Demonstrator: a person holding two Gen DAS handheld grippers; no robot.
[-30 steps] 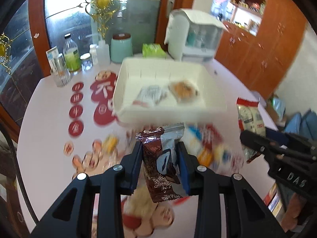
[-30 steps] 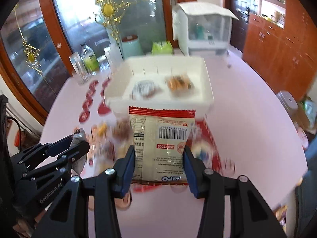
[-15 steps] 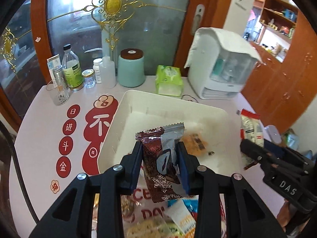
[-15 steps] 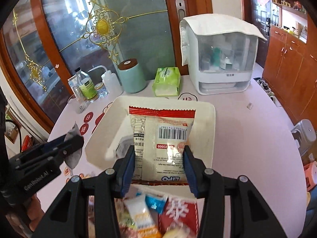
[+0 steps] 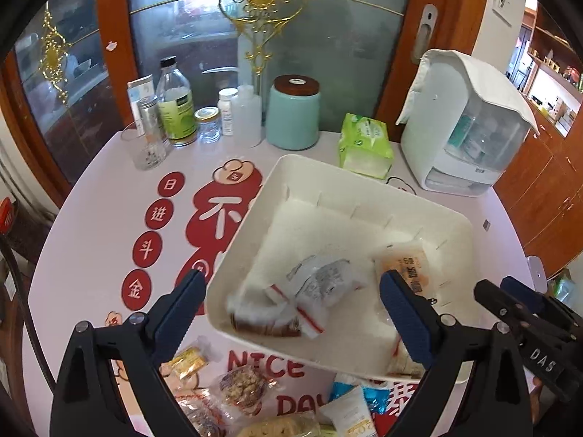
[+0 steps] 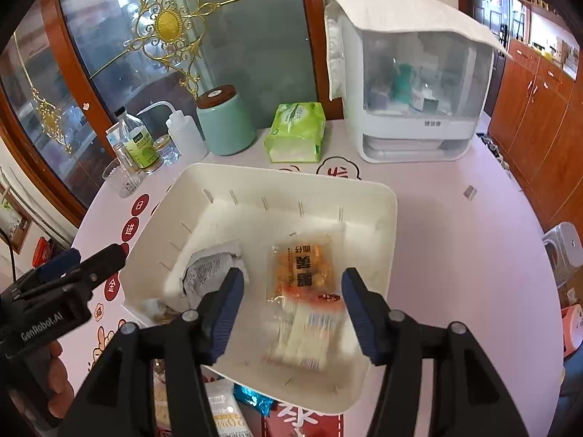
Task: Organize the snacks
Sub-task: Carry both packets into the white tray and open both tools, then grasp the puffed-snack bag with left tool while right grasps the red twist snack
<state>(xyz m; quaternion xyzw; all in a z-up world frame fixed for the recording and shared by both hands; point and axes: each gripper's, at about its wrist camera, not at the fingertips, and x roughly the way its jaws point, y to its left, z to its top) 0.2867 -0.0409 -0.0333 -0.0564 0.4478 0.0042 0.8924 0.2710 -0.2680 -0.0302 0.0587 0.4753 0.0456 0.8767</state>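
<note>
- The left gripper (image 5: pixel 291 300) hangs over the near-left corner of the white bin (image 5: pixel 470 247), its jaws just sprung wide apart and gripping nothing
- A blurred brown packet (image 5: pixel 266 322) lies below those jaws inside the bin, free of both pads, partly under a clear bag with a red stripe (image 5: pixel 320 287)
- The right gripper (image 6: pixel 289 304) sits over the bin's near-right part, jaws just spread and let go; neither pad touches anything
- Between and below them a blurred cream packet with a red band and barcode (image 6: pixel 308 331) is inside the bin, overlapping an orange-printed snack packet (image 6: pixel 304 266) on the bottom
- More snacks sit loose on the table (image 5: pixel 91 225) in front of the bin: a nut-filled clear bag (image 5: pixel 242 388) and a blue wrapper (image 5: pixel 368 395)
- Behind the bin stand a teal canister (image 5: pixel 293 113), a green tissue pack (image 5: pixel 364 144) and a white appliance (image 5: pixel 470 127)
</note>
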